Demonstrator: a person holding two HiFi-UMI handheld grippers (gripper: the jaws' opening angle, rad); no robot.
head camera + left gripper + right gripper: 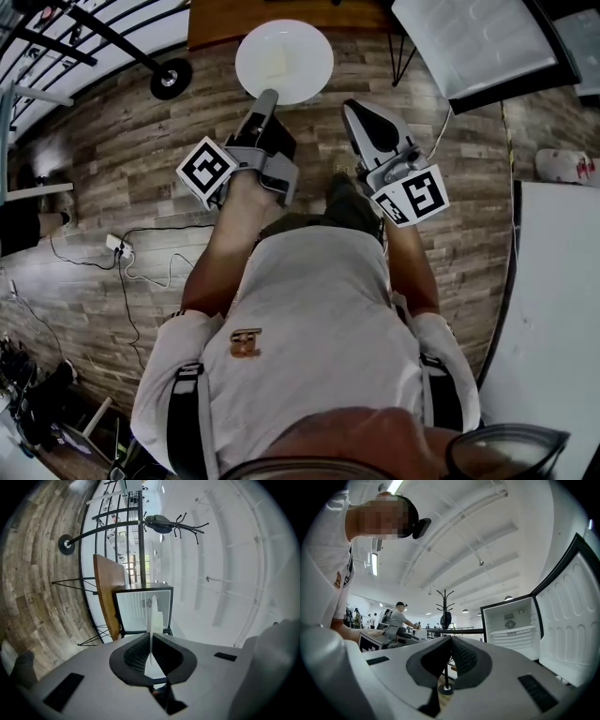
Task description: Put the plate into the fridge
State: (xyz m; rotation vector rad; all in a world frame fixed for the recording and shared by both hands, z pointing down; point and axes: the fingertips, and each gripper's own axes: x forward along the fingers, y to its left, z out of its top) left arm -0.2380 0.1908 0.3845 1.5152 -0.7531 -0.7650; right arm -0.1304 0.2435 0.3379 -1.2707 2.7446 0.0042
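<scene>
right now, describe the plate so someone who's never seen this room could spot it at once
On the wood-plank floor stands a person with a gripper in each hand. The plate is the round white disc clamped by its rim in the left gripper, out in front. It is the only round white thing there, and the right gripper beside it holds nothing.

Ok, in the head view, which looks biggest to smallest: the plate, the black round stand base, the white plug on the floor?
1. plate: clearly largest, though it is held up nearer the camera.
2. stand base.
3. plug: smallest.
</scene>
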